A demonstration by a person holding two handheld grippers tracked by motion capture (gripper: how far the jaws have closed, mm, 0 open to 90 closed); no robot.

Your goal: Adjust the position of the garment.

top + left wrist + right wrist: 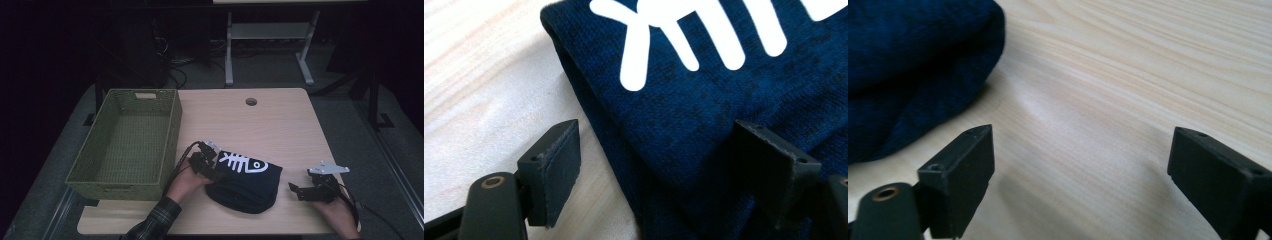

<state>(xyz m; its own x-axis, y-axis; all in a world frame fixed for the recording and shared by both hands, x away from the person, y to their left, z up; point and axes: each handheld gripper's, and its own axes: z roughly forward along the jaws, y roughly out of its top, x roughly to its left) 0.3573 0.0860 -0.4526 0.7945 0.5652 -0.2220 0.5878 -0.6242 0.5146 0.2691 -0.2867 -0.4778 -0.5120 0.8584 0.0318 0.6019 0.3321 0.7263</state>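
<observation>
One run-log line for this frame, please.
left claw: open, straddling shirt edge | right claw: open, beside shirt | basket: no shirt inside

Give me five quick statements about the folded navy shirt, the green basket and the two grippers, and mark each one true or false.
1. The green basket holds the shirt. False: the basket has nothing in it, and the navy shirt lies folded on the table.
2. The shirt bears a white fish-skeleton print. True.
3. The right gripper is clamped on the shirt. False: its jaws stand open over bare wood, beside the shirt.
4. The left gripper is open with the shirt's edge between its jaws. True.
5. The basket sits to the right of the shirt in the high view. False: it sits to the left.
</observation>
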